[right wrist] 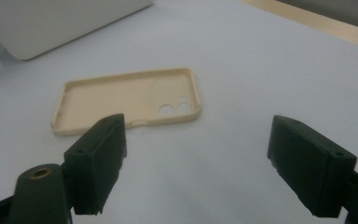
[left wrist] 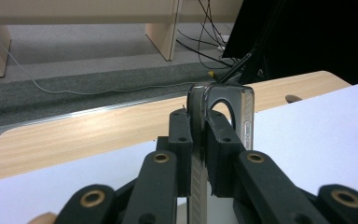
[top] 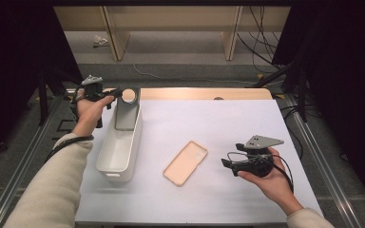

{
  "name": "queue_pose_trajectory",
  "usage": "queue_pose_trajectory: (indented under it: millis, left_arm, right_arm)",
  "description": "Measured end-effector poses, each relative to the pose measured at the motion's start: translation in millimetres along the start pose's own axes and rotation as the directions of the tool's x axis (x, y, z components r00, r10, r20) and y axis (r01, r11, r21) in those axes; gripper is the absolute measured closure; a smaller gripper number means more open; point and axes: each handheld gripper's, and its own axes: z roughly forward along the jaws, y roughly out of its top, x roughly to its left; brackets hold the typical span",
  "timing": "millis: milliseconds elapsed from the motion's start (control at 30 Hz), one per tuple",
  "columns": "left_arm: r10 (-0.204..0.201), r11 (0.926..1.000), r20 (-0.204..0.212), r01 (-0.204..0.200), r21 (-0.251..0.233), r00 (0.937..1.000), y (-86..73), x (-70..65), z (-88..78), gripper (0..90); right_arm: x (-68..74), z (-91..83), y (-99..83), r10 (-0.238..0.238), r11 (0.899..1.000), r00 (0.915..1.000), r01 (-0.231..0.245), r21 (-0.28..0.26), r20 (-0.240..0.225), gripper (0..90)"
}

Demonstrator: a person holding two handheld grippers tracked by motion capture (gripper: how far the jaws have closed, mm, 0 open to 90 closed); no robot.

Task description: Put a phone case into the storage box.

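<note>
At upper left, the left gripper (top: 115, 93) clamps a dark, clear-edged phone case (top: 126, 110) over the white plastic bin (top: 105, 159); release likely follows, while the right gripper (top: 228, 164), jaws apart, faces the beige phone case (top: 186, 162) at centre.

no text, label, brand or number can be read in any view. the surfaces in sight are seen unmarked, and no signs are found.
</note>
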Motion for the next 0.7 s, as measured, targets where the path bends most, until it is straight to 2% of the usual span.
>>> queue_pose_trajectory:
  millis: [133, 700]
  left_arm:
    - [0.001, 1.0, -0.007, -0.001, 0.004, 1.0, -0.8, 0.4, 0.6, 80.5]
    - [0.05, 0.9975, -0.073, -0.047, 0.053, 0.996, -3.8, 2.2, 3.9, 77.3]
  right_arm:
    - [0.1, 0.0, 0.0, -0.001, 1.0, 1.0, 0.001, 0.0, 0.0, 20.6]
    - [0.0, 0.1, 0.0, -0.001, 1.0, 1.0, 0.001, 0.001, -0.002, 20.5]
